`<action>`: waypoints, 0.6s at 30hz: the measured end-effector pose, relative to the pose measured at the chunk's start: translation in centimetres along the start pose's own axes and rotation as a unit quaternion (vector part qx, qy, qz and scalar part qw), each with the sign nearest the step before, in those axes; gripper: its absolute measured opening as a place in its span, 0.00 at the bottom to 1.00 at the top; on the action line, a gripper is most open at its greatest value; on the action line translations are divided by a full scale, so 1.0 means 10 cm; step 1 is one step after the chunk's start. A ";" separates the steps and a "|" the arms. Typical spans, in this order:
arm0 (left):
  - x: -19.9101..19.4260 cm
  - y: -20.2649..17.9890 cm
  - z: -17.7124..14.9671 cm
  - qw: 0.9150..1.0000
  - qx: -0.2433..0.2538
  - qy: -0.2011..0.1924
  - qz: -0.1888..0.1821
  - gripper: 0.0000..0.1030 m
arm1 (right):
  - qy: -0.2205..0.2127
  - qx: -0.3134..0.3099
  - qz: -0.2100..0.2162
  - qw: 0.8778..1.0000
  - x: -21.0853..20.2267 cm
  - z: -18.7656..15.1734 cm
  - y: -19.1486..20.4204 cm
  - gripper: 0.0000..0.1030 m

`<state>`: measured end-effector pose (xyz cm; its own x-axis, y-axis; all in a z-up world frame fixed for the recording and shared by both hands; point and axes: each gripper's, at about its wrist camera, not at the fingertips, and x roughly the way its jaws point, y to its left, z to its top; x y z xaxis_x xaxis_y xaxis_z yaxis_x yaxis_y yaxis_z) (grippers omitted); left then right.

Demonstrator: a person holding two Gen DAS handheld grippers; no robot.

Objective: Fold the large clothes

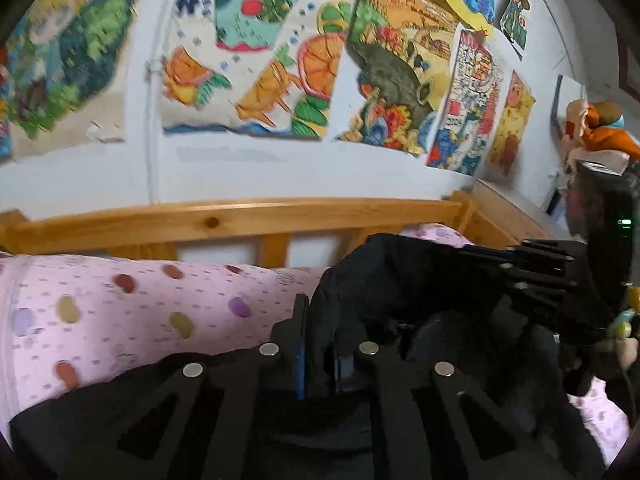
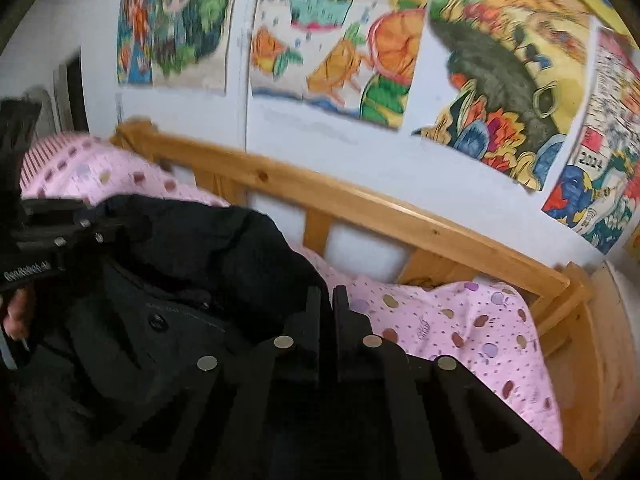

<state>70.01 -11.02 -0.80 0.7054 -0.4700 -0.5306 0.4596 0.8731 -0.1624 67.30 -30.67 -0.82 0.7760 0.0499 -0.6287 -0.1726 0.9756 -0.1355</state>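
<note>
Over a pink spotted bedsheet (image 1: 120, 312), both grippers are up off the bed with a black coat (image 2: 180, 280) slung between them. Left gripper (image 1: 318, 344) first: its fingers are clamped on a bunched fold of the dark fabric, which bulges up right in front of the lens and blocks most of the lower right of that view. Across in the right wrist view, the right gripper (image 2: 326, 320) has its fingers drawn nearly together, the coat's edge pressed against the left one; whether cloth is actually nipped in that narrow gap, I cannot tell. The coat spills down to the left there, a round black button (image 2: 157, 322) showing on its front.

Look at the far left of the right wrist view: the other tool's dark body and a bit of the person's hand (image 2: 16, 312) crowd in, touching the coat. In the left wrist view the right tool's black linkage reaches in from the right, just above the fabric.

Behind it all runs a wooden bed rail (image 1: 240, 216), close behind the garment. Above it, children's drawings (image 1: 256, 52) cover the white wall (image 1: 280, 172), blurred. Off to the right, an orange stuffed toy (image 1: 604, 128) perches on something dark.
</note>
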 end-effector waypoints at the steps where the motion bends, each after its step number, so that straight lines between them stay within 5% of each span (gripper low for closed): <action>1: -0.06 0.01 -0.01 1.000 0.001 -0.007 0.000 0.08 | -0.019 0.006 0.006 1.000 -0.10 -0.05 -0.02 0.03; 7: -0.52 0.03 -0.19 0.998 0.030 -0.033 -0.038 0.06 | -0.051 0.026 0.044 0.997 -0.56 -0.50 -0.15 0.03; 14: -0.70 -0.16 -0.66 0.991 0.116 0.021 -0.069 0.05 | 0.008 -0.008 0.067 0.998 -0.47 -1.01 -0.02 0.02; 18: -0.56 -0.37 -0.95 0.976 0.198 0.070 -0.050 0.05 | 0.050 -0.007 0.065 0.997 -0.26 -1.23 0.00 0.03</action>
<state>59.26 -10.36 -5.20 0.5787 -0.5042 -0.6410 0.7148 0.6920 0.1010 57.83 -33.42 -8.66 0.6816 0.1543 -0.7153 -0.2776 0.9590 -0.0577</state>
